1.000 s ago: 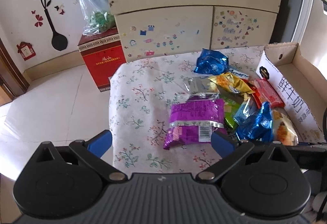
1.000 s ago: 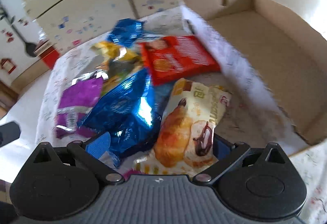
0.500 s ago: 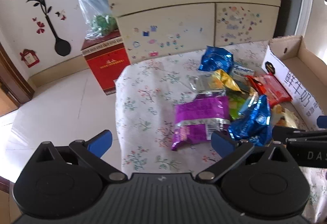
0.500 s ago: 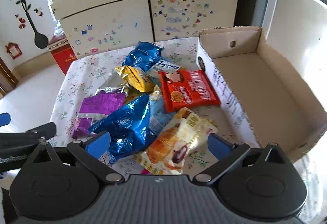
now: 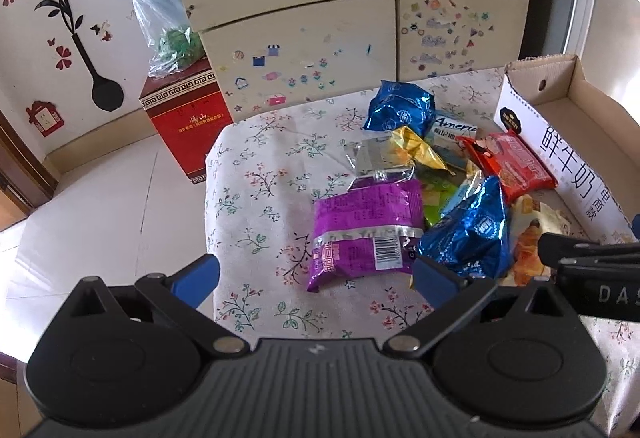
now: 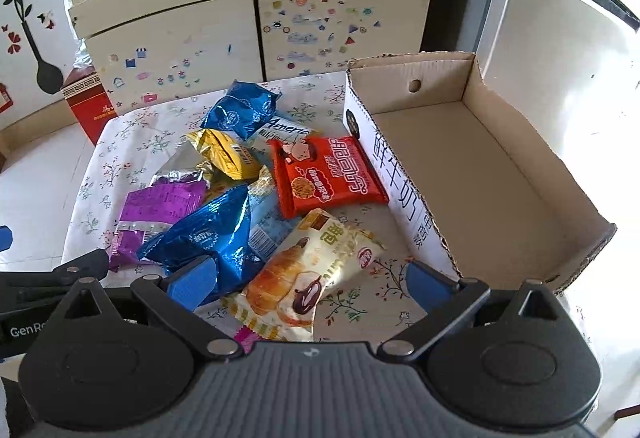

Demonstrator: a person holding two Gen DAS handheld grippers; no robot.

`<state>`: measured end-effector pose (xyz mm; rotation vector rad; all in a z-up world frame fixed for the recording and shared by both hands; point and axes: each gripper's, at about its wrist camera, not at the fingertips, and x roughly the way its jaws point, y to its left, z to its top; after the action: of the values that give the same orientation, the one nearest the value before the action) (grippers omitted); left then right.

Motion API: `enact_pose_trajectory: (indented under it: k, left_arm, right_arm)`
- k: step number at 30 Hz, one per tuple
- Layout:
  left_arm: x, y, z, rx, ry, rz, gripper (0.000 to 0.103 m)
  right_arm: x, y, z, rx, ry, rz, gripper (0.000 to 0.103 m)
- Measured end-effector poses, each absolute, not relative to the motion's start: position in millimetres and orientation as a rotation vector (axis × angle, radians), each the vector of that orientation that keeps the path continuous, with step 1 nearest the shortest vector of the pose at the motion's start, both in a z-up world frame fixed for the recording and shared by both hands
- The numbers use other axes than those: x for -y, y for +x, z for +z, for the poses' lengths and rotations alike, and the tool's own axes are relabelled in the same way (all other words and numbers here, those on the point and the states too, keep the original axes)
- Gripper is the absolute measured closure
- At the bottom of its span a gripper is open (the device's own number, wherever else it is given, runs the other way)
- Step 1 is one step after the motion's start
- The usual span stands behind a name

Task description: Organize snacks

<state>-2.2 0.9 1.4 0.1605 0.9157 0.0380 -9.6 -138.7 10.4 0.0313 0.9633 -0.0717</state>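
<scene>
A big cream cupboard (image 6: 256, 26) stands behind the table (image 5: 256, 174). The table has a cloth with little flowers on it. A red box (image 5: 186, 118) sits on the floor by the table's far left corner.

A cardboard box (image 6: 500, 174) lies along the right edge of the table. Nothing is in it.

The snacks lie in a heap in the middle of the table, just left of the cardboard box. A red packet (image 6: 328, 176) touches the box's white side. A bread packet (image 6: 304, 274) lies at the near edge, in front of the red one. A shiny blue bag (image 6: 204, 234) sits to its left and leans on a purple packet (image 5: 366, 234). A yellow packet (image 6: 226, 154) lies further back. Another blue bag (image 6: 244, 110) is nearest the far edge, on top of a pale blue packet (image 6: 286, 132).

The left gripper (image 5: 316, 280) hangs over the near edge, its blue fingers (image 5: 196, 278) spread wide with nothing between them. The purple packet lies just ahead of it. The right gripper (image 6: 312, 284) is spread wide too and grips nothing. The bread packet lies on the cloth between its fingers.
</scene>
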Motion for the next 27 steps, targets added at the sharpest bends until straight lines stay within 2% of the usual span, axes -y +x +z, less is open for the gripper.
enact_pose_trajectory:
  k: [27]
  left_arm:
    - [4.1,-0.9,-3.8,-0.933,0.173,0.05,0.002]
  right_arm:
    - [138.6,-11.6,8.7,-0.966,0.002,-0.104,0.0]
